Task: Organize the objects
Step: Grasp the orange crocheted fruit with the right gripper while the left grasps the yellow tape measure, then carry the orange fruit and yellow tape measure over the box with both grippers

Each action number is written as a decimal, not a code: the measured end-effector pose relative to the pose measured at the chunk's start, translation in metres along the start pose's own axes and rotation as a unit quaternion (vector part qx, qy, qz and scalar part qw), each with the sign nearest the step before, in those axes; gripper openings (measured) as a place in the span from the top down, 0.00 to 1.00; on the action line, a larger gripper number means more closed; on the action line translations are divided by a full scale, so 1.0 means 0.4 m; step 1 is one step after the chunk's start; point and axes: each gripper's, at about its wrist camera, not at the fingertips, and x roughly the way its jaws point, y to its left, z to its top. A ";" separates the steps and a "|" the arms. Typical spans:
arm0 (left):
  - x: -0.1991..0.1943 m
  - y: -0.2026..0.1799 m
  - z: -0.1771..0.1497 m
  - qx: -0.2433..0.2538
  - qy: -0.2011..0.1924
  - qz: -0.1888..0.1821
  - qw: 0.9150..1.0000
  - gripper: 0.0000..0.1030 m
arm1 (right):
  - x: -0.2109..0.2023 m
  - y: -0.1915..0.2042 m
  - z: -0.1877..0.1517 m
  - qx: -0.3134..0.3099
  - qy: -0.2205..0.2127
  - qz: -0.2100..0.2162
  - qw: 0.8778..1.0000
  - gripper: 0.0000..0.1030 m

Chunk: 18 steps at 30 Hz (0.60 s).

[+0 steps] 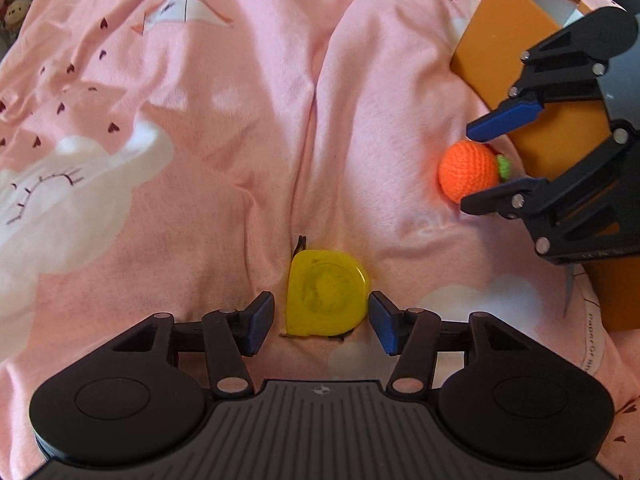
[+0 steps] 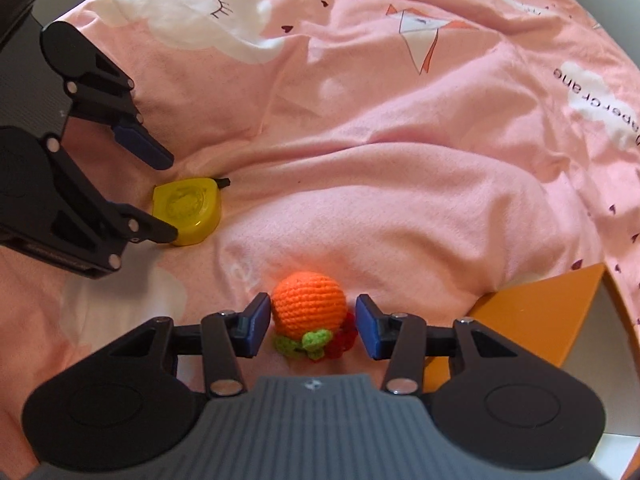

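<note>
A yellow tape measure [image 1: 326, 300] lies flat on the pink bedcover [image 1: 200, 160]. My left gripper [image 1: 322, 320] points down over it and stands open, one blue pad on each side, with a small gap on the left. From the right wrist view the tape measure [image 2: 188, 210] shows between the left gripper's fingers [image 2: 168, 198]. An orange crocheted ball [image 2: 308, 304] with green leaves and a red trim rests on the cover. My right gripper [image 2: 312, 326] is open and straddles it; the right pad stands clear. The left wrist view shows the ball [image 1: 468, 170] between the right gripper's fingertips [image 1: 468, 168].
An orange open-topped box [image 1: 504, 40] with a white inside stands on the bed just behind the right gripper, also visible as an orange box corner [image 2: 540, 320]. The cover is rumpled into soft folds. Plush toys [image 1: 14, 4] sit at the far left edge.
</note>
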 end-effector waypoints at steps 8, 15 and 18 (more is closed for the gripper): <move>0.038 0.018 -0.010 -0.017 0.003 -0.024 1.000 0.34 | 0.018 0.002 0.000 -0.014 0.003 -0.001 1.000 0.57; 0.046 0.023 -0.032 -0.025 -0.007 -0.039 0.999 0.44 | 0.023 -0.005 -0.004 -0.013 0.002 -0.005 1.000 0.57; 0.037 0.017 -0.041 -0.023 -0.009 -0.032 0.999 0.44 | 0.020 -0.002 -0.006 -0.015 -0.005 -0.010 1.000 0.58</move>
